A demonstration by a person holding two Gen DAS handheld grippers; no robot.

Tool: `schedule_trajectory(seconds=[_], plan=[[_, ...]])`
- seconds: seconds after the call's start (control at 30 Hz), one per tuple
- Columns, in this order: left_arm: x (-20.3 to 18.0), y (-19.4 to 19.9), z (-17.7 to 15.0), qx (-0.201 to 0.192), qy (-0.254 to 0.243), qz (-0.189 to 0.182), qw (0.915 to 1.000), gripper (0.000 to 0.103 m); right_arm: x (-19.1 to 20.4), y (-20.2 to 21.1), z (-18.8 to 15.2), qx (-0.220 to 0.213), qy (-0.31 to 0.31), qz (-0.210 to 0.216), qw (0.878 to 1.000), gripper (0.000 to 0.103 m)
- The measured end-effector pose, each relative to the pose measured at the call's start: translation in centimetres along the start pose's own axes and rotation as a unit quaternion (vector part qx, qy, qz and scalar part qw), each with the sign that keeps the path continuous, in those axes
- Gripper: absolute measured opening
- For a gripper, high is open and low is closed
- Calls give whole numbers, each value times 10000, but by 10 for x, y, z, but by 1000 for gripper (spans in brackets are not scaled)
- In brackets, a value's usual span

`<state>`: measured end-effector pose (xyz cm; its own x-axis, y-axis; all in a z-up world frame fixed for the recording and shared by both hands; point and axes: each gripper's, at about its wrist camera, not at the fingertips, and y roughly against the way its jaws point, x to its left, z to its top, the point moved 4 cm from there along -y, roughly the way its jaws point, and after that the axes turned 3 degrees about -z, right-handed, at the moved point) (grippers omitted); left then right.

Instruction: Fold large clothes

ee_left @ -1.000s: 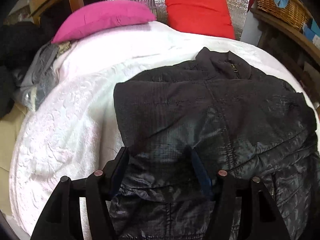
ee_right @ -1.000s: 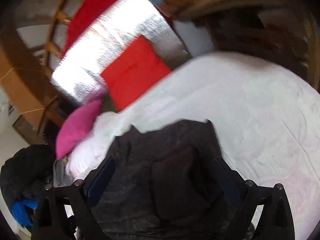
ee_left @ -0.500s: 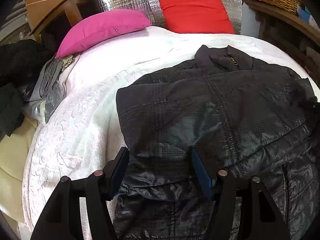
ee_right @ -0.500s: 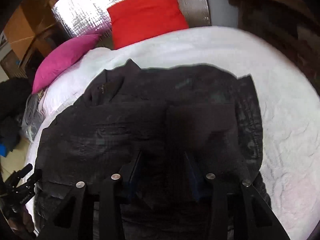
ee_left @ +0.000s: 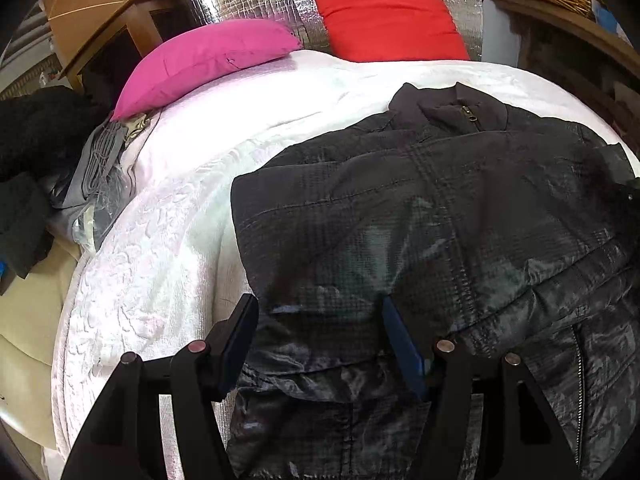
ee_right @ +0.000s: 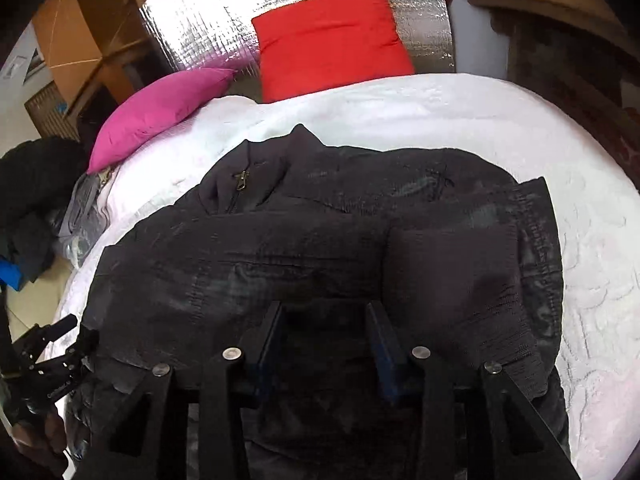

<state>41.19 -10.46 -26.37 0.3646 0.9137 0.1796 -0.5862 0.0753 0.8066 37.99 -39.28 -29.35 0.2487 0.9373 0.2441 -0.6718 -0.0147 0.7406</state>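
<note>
- Your left gripper (ee_left: 318, 322) stands part-spread with a bunched fold of the black jacket (ee_left: 420, 216) filling the gap between its blue pads (ee_left: 402, 344); it looks like a pinch on the near hem area, though you cannot tell for sure that the pads bite.
- Your right gripper (ee_right: 326, 330) has its fingers drawn in around a thick ridge of the same jacket, apparently clamping it near the folded-over sleeve (ee_right: 452, 276).
- The jacket lies across the white bedspread (ee_left: 160, 240), collar and zip pull (ee_right: 242, 180) pointing toward the pink pillow (ee_left: 208, 56) and red pillow (ee_left: 386, 16).
- Expect it soft, puffy and light, with a slick shiny shell that can slide out of a shallow pinch; take hold deep, at seams, hem or the ribbed cuff.
- Compared with a second ago, your right gripper has narrowed from wide-spread and has swung from a tilted view of the bed to squarely over the jacket.
- Your left gripper's spread and place are almost unchanged.
</note>
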Motion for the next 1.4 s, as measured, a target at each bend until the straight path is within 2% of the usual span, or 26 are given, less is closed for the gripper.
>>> schedule_trajectory(seconds=[0.07,0.13,0.2,0.27,0.43,0.57,0.63,0.8,0.87,0.97,1.07,1.13,1.2,1.27,1.33,1.4], plan=[[1,0,1,8,40,-18,10000,65,-7,3,-2,-14,-119,109,9999,45],[2,1,2,-2,64,-23,10000,65,-18,20,1,-253,-343,234,9988,45],[5,2,6,-29,95,13,9999,65,-28,28,9,-503,-494,139,9974,45],[10,3,10,-76,144,64,9998,65,-42,30,13,-573,-753,121,9954,45],[38,1,25,-118,695,12,9975,68,-68,1,8,-26,-1202,92,9927,46],[51,-24,25,266,982,-13,9948,71,-67,10,9,-83,-1175,135,9930,47],[49,-34,20,449,976,-52,9942,72,-64,16,9,-151,-1185,342,9922,47],[47,-26,20,355,983,-80,9945,71,-41,29,7,-232,-920,878,9916,47],[44,-19,18,283,1008,-178,9943,71,-26,29,3,-149,-665,994,9927,47],[38,-12,18,178,839,-164,9962,72,-1,22,-9,253,-252,1226,9918,47],[33,-20,13,374,680,10,9970,72,14,2,-27,985,187,1133,9885,47],[37,-28,9,527,741,-72,9958,72,13,1,-28,1071,171,1210,9867,47],[41,-25,10,511,859,-161,9949,72,5,9,-22,1111,-40,1417,9837,47],[49,-15,14,305,966,-117,9948,72,-11,24,-11,853,-329,1504,9844,49],[59,-10,19,158,1132,-162,9933,72,-37,41,3,404,-662,1386,9873,71],[72,-6,22,77,1453,-404,9885,80,-78,57,15,-83,-1237,1033,9869,80]])
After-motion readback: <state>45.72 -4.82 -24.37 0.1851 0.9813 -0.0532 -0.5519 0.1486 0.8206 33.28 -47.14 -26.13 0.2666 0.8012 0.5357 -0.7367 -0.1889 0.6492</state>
